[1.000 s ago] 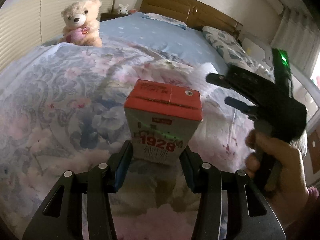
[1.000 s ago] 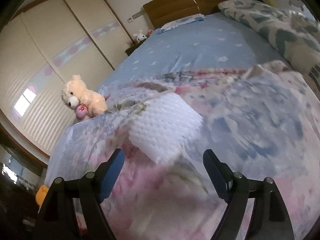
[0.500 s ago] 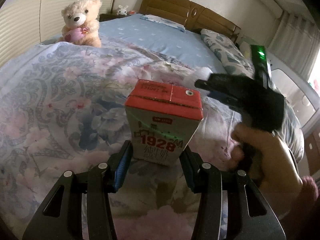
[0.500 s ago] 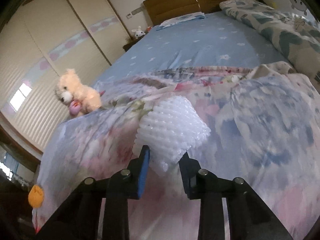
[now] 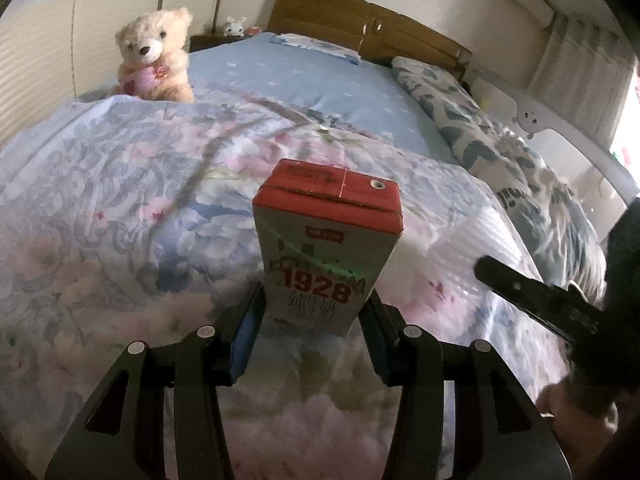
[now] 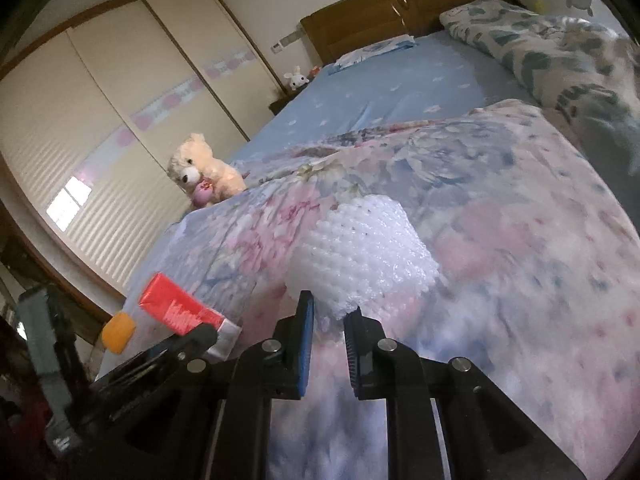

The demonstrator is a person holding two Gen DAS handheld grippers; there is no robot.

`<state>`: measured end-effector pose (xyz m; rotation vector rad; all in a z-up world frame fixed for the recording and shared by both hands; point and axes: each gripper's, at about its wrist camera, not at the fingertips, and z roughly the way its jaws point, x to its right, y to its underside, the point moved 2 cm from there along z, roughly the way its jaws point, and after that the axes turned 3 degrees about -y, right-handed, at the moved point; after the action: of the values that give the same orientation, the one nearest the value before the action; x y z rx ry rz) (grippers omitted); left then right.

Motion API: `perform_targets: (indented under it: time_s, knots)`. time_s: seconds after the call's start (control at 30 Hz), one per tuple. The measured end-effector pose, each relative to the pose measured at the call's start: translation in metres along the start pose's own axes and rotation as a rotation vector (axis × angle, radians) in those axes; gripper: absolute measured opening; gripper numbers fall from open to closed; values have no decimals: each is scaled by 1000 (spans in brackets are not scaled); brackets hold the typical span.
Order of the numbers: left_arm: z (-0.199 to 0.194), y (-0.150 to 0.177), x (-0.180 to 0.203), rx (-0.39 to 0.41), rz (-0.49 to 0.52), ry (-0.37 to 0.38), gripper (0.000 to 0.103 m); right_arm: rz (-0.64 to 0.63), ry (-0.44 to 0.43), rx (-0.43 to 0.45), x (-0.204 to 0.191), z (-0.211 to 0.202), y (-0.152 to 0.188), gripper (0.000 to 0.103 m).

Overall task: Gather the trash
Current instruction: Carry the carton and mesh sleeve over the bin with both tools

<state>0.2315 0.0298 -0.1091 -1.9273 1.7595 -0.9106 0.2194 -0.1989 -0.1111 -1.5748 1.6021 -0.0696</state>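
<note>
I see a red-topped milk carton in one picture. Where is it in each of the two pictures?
Left wrist view: the milk carton stands centre frame, clamped in the left gripper.
Right wrist view: the milk carton shows at lower left, its red top tilted, beside the foam net that the right gripper grips.
Shared landmark: the teddy bear on the bed.

One carton point(image 5: 326, 246); one foam net point(image 6: 362, 252); one teddy bear point(image 5: 154, 56), upper left; one toy rabbit point(image 5: 234, 26); two grippers: left point(image 5: 312, 322), right point(image 6: 328, 322).
</note>
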Motion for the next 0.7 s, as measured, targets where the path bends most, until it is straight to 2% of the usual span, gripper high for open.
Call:
perform_targets:
  time_s: [0.33,0.7]
  knots:
    - [-32,34,54,-41,87,73,46,53,3,59,17,-62,29,14]
    - [-55,60,109,-60,196,100,46,82,25,133,34,-123,52,14]
